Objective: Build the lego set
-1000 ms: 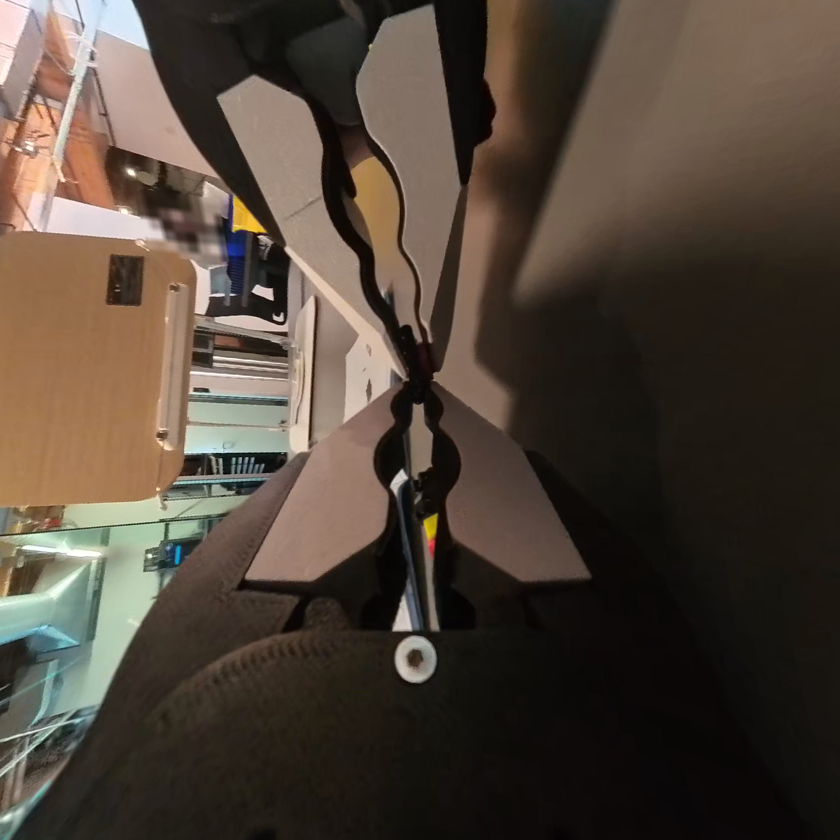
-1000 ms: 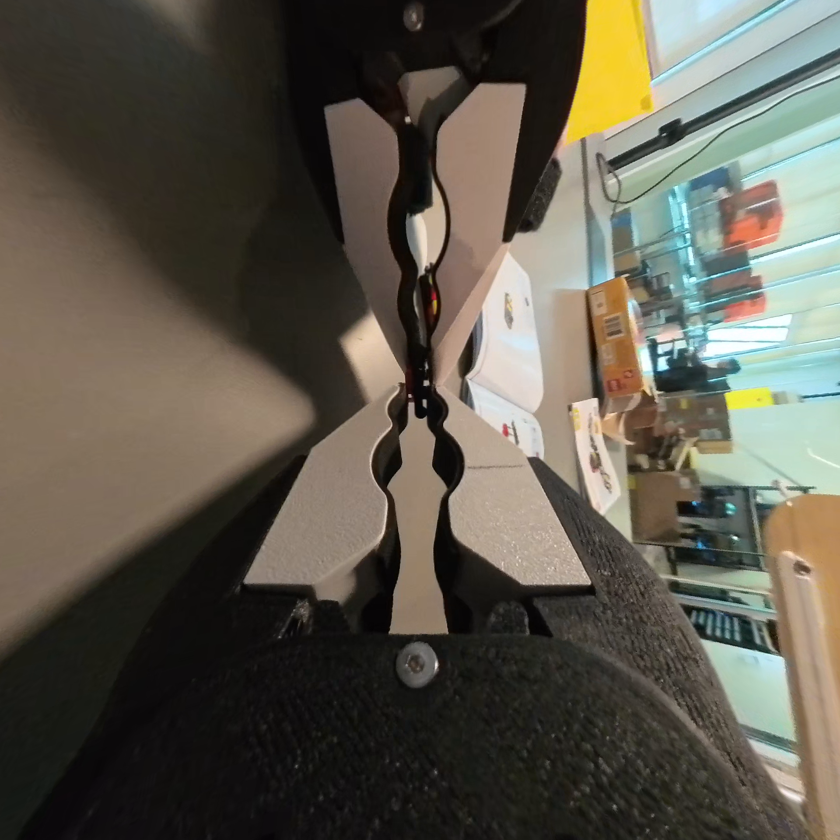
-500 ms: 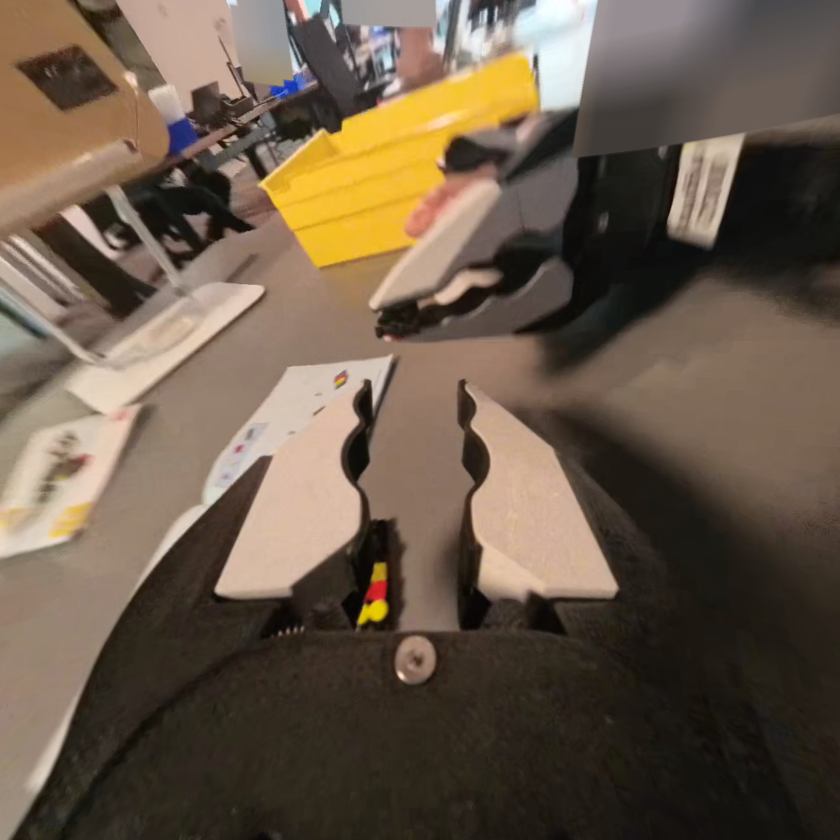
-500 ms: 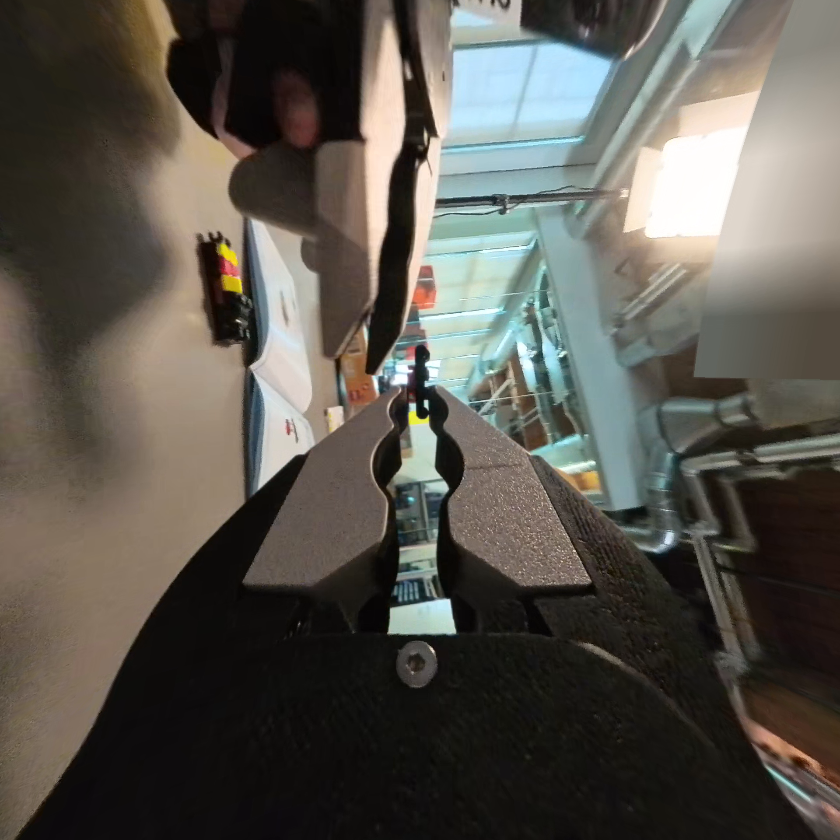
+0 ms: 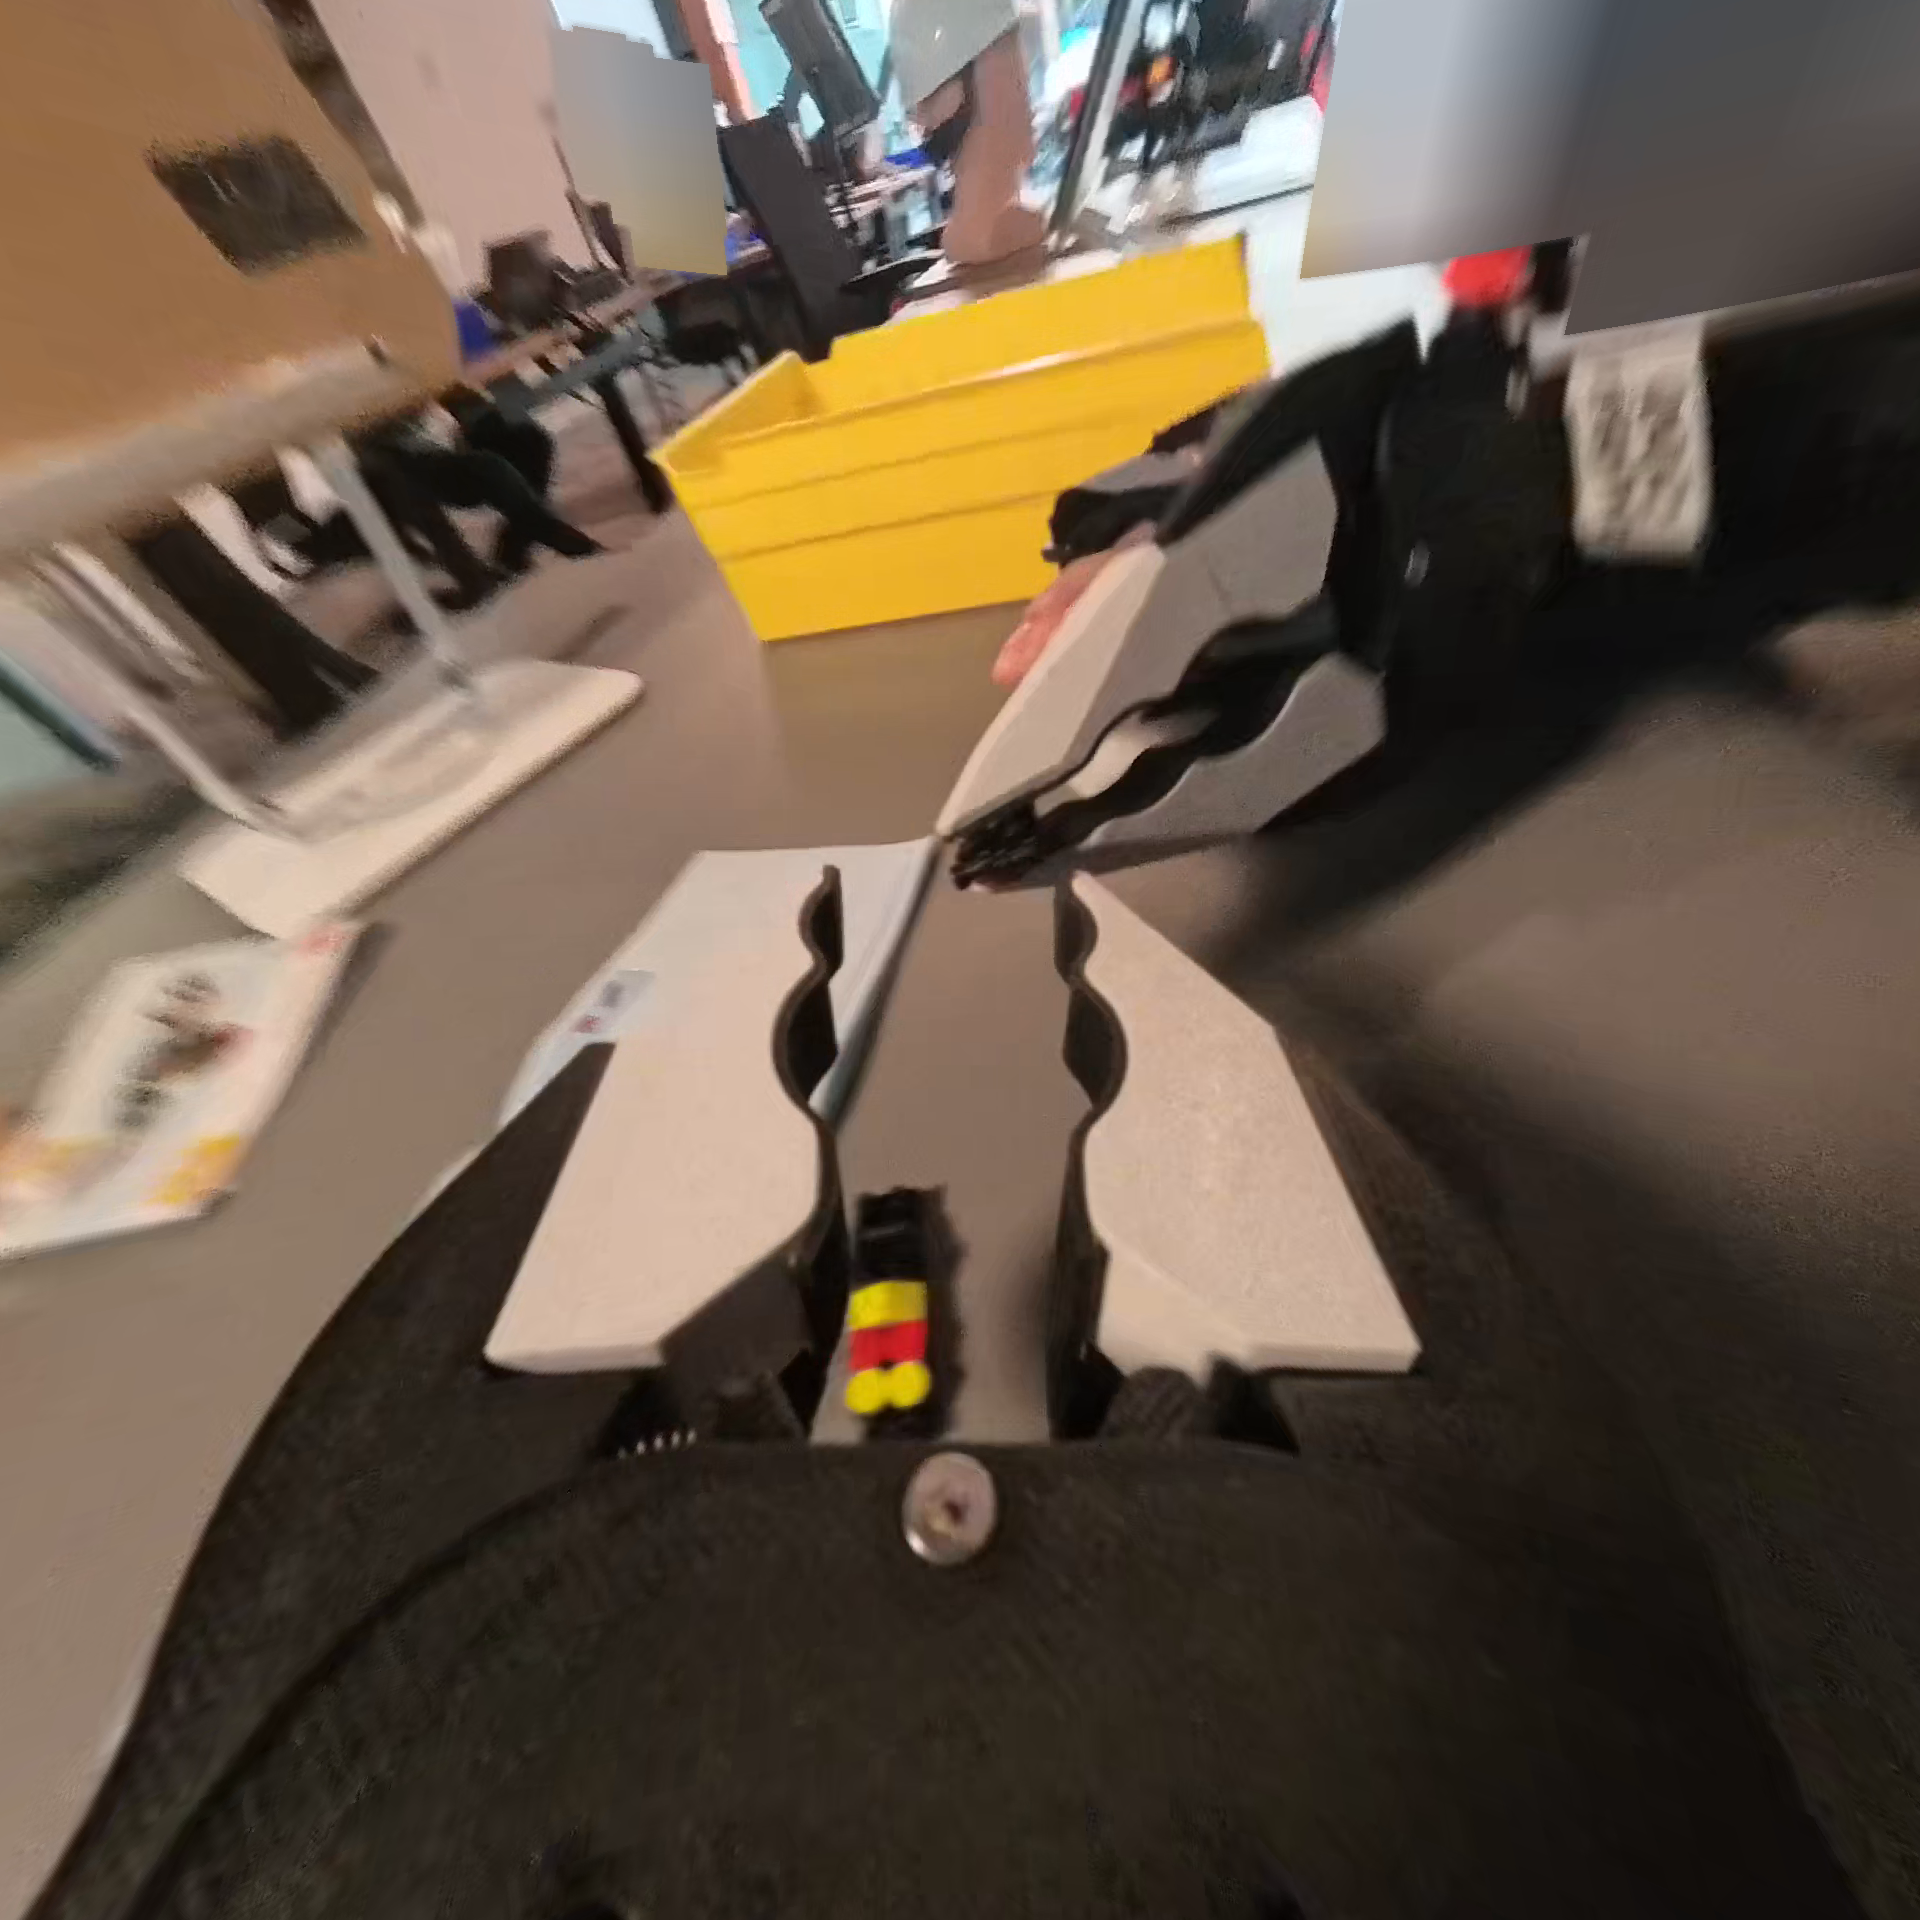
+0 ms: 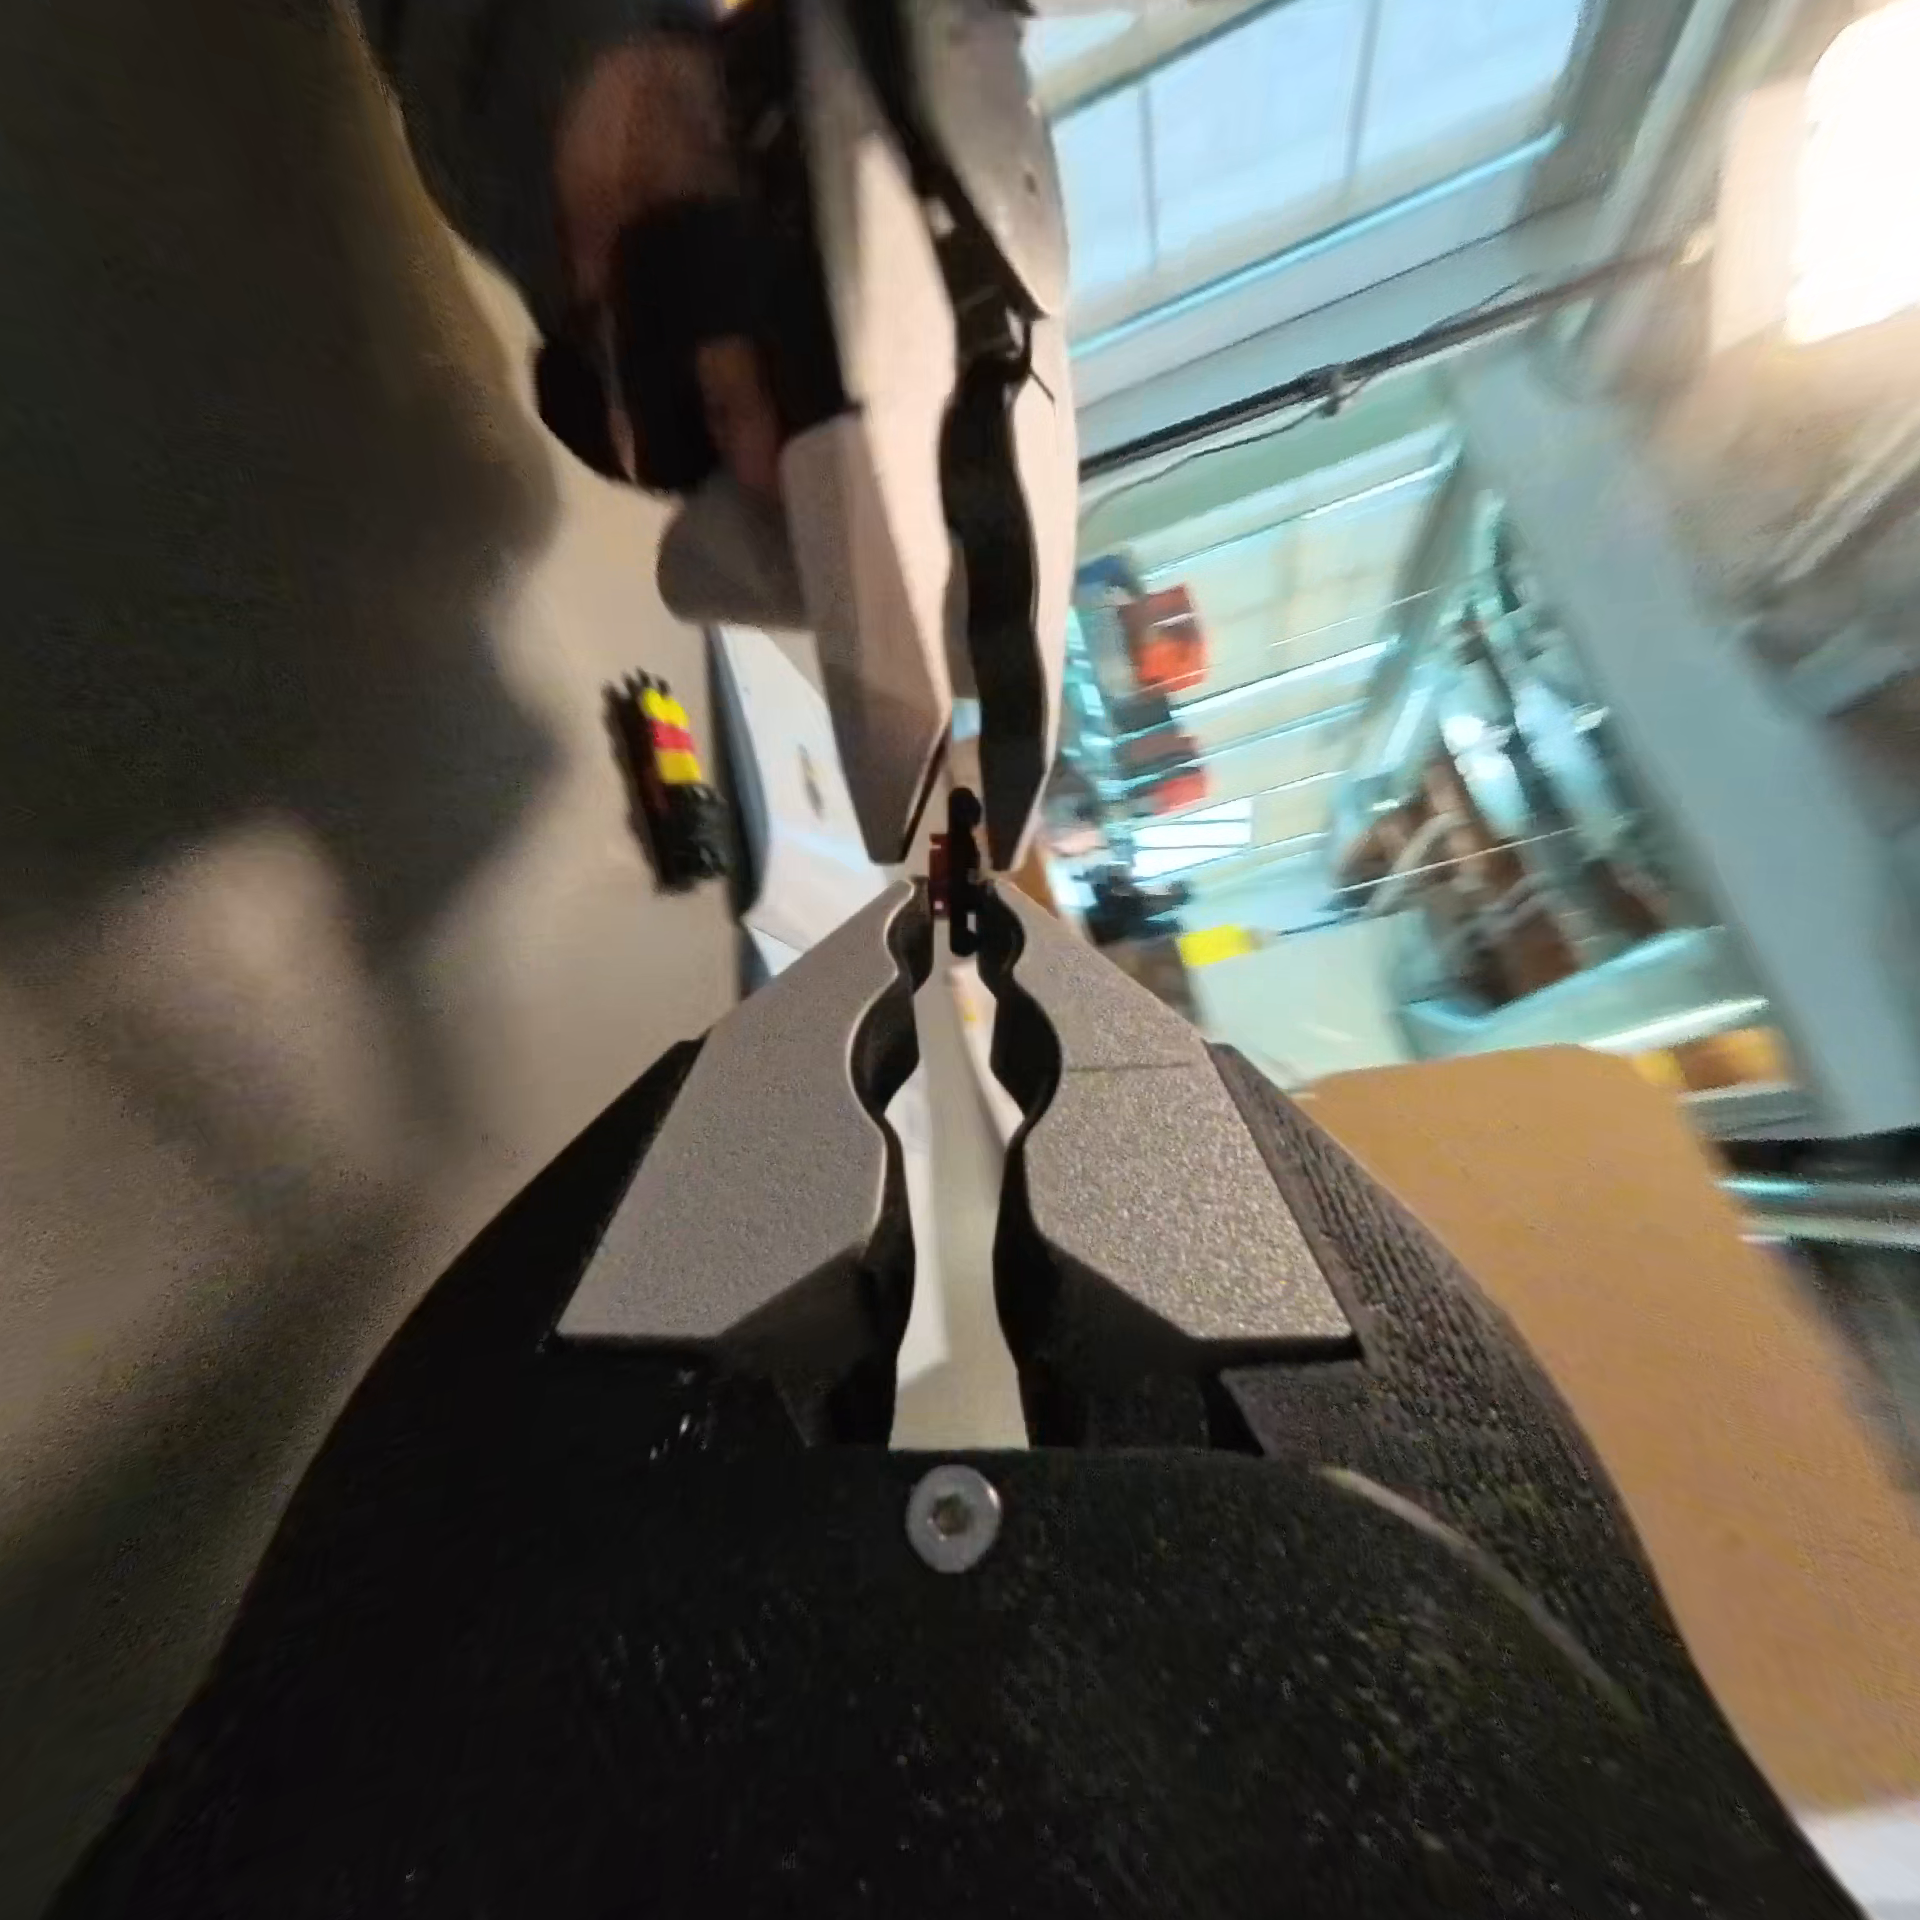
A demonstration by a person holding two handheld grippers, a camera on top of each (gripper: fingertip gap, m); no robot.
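My left gripper (image 5: 948, 902) is open and empty, low over the grey table (image 5: 727, 727). A small lego assembly (image 5: 888, 1340), black with yellow and red bricks, lies on the table under the gap near the base of its fingers. My right gripper (image 6: 956, 899) is shut on a small black and red lego piece (image 6: 962, 831) and holds it in the air. It also shows in the left wrist view (image 5: 997, 847), just past my left fingertips. In the right wrist view the assembly (image 6: 675, 769) lies on the table to the left, and the left gripper's fingers (image 6: 873, 582) reach in from above.
A yellow bin (image 5: 966, 457) stands at the back of the table. An open instruction booklet (image 5: 623, 997) lies under my left finger, a second leaflet (image 5: 156, 1081) at the far left. A white stand base (image 5: 416, 769) is behind them. A brown board (image 6: 1558, 1247) is at right. Only a small space, under 4 cm, lies between the two pairs of fingers.
A second ago both grippers were shut tip to tip, the left one on the assembly. The left has opened, the assembly now lies on the table, and the grippers have drawn apart.
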